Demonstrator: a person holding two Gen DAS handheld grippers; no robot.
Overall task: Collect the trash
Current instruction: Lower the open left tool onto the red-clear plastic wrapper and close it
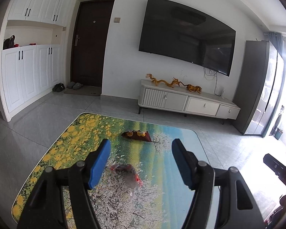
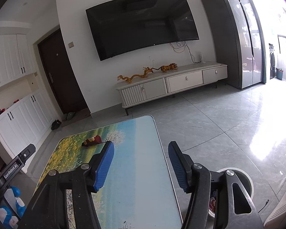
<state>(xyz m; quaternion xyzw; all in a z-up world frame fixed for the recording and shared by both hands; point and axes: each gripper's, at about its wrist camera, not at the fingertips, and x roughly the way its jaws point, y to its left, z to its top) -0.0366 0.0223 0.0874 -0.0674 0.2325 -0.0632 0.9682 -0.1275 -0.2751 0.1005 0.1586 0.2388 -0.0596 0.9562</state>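
Two hand-held grippers hung above a low table (image 1: 53, 152) printed with a flower-field landscape, as a living-room trash pickup stood partly done. The left gripper (image 1: 141, 162) was held with its blue-padded jaws spread wide and nothing between them, angled down over a crumpled clear wrapper (image 1: 126, 173) with red print lying on the near part of the tabletop; it looked lined up for that piece, though the wrapper was blurred and its exact shape could not be made out. Farther across the table, well apart from the wrapper, lay a dark red snack bag (image 1: 137, 135) with yellow lettering, flat on its side and untouched.

The right gripper (image 2: 141, 164) was likewise spread and empty, poised over the table's right edge. Just beside that edge, on the grey tile floor, stood a white round bin (image 2: 247, 179), largely hidden behind the gripper's right finger; something reddish showed inside it, which suggested it was the collection point, placed within easy reach of the table. The snack bag (image 2: 92, 141) appeared in this view at the far left of the tabletop.

Beyond the table, a wall-mounted television (image 1: 186, 36) hung above a white media cabinet (image 1: 186, 103) bearing golden figurines (image 1: 173, 84).
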